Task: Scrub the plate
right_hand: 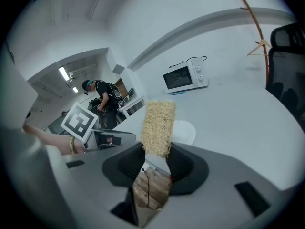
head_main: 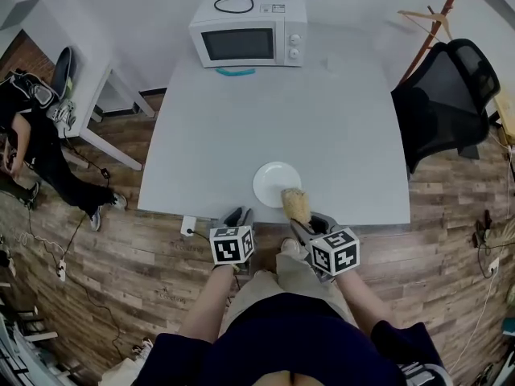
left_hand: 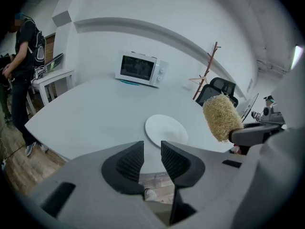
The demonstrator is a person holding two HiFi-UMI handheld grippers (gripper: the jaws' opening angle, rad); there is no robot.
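A white round plate (head_main: 276,183) lies on the grey table (head_main: 273,119) near its front edge. My right gripper (head_main: 310,222) is shut on the lower end of a straw-coloured loofah scrubber (head_main: 295,205), whose top reaches over the plate's near right rim. In the right gripper view the scrubber (right_hand: 158,123) stands upright between the jaws of the right gripper (right_hand: 157,154), with the plate (right_hand: 185,131) behind it. My left gripper (head_main: 239,215) hangs at the table's front edge, left of the plate. Its jaws stand open and hold nothing in the left gripper view (left_hand: 152,149), short of the plate (left_hand: 165,130).
A white microwave (head_main: 249,32) stands at the table's far edge with a teal object (head_main: 235,71) in front of it. A black office chair (head_main: 451,95) is at the right, and a wooden coat stand (head_main: 434,22) behind it. A person (head_main: 32,143) stands by a side table at the left.
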